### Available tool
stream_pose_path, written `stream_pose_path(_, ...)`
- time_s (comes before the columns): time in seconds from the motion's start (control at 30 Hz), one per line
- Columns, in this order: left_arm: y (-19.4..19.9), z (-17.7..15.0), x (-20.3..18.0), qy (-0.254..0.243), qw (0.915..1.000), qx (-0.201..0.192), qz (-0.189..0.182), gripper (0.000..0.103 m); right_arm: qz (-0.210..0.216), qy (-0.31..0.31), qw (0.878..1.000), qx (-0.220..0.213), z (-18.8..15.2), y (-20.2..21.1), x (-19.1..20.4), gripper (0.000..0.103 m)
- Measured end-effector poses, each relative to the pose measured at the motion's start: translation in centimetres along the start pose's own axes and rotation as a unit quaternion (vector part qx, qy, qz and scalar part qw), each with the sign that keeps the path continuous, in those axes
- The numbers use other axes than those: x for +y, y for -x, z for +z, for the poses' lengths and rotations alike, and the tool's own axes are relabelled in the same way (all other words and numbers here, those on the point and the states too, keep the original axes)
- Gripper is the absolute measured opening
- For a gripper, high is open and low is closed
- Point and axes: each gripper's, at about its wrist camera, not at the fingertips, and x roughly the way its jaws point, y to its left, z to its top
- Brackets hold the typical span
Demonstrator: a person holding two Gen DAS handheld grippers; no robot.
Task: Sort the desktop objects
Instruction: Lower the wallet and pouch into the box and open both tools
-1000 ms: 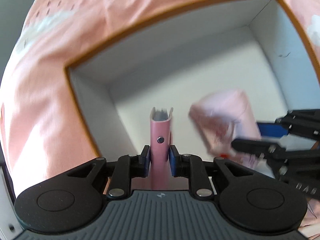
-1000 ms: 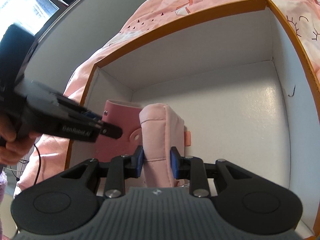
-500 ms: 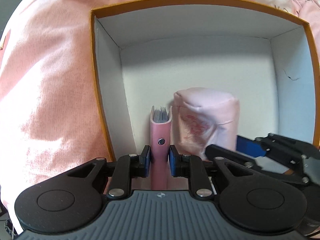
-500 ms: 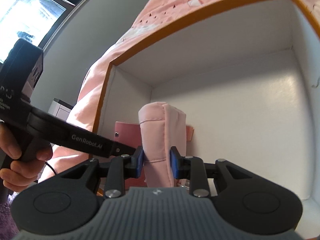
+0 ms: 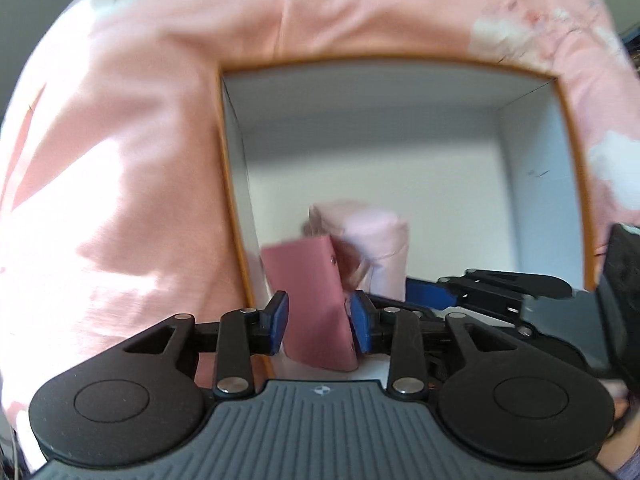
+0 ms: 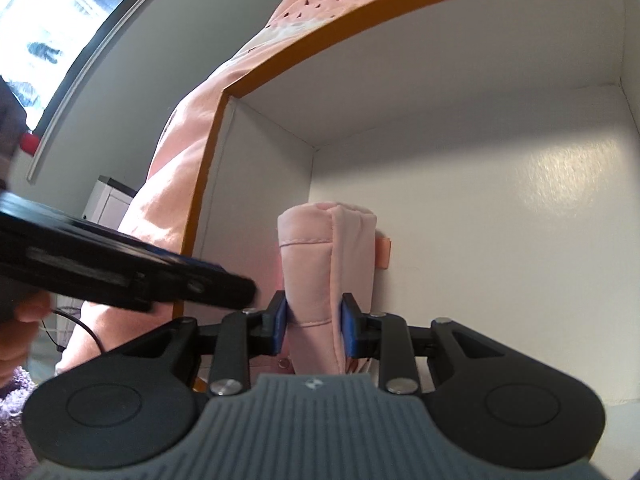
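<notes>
A pink notebook [image 5: 310,300] with a snap button leans tilted to the left in the near left corner of a white box with an orange rim [image 5: 230,208]. My left gripper [image 5: 320,322] is open, its blue pads [image 5: 279,320] apart on either side of the notebook. A pale pink fabric pouch [image 6: 328,276] stands upright in the box beside the notebook [image 5: 376,248]. My right gripper [image 6: 315,322] is shut on the pouch's lower part. The left gripper's black arm crosses the right wrist view at the left.
The box's white floor and walls [image 6: 500,220] stretch to the right of the pouch. A pink patterned cloth [image 5: 120,180] lies under and around the box. A grey wall, a window [image 6: 44,32] and a white unit show at far left.
My left gripper has opened and let go of the notebook, which now leans to the left. The left gripper has pulled back from the box. The right gripper still holds the pouch.
</notes>
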Motion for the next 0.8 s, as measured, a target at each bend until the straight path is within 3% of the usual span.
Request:
stream_pose_path(0.17,1.9,-2.4,0.0,-0.018,0.9942,-0.095,0.047,0.044,-0.006,0.023,1.0,0.009,0.5,-0.2,1.7,0.03)
stream_pose_path(0.27,3.0,-4.3,0.7,0.003,0.9918,-0.113,0.059,0.044,0.0,0.025,1.0,0.017,0.2,-0.6,2.3,0.032)
stream_pose_path(0.3,2.0,-5.9,2.7,0.013,0.9916,-0.113,0.06,0.044,-0.004,0.032,0.999,0.017,0.0,-0.6,2.5,0.033)
stream_pose_path(0.4,2.5,-8.3,4.5,0.038,0.9906,-0.125,0.04,0.044,-0.014,0.037,0.999,0.015,0.2,-1.5,3.4,0.041)
stream_pose_path(0.67,-0.1,-10.2,6.1,0.111,0.9802,-0.163,-0.023,0.042,-0.006,0.032,0.999,-0.008,0.2,-0.8,4.4,0.042)
stream_pose_path(0.8,-0.7,-10.7,6.9,0.132,0.977,-0.164,-0.037,0.042,-0.002,0.042,0.999,0.003,0.3,-1.8,5.3,0.042)
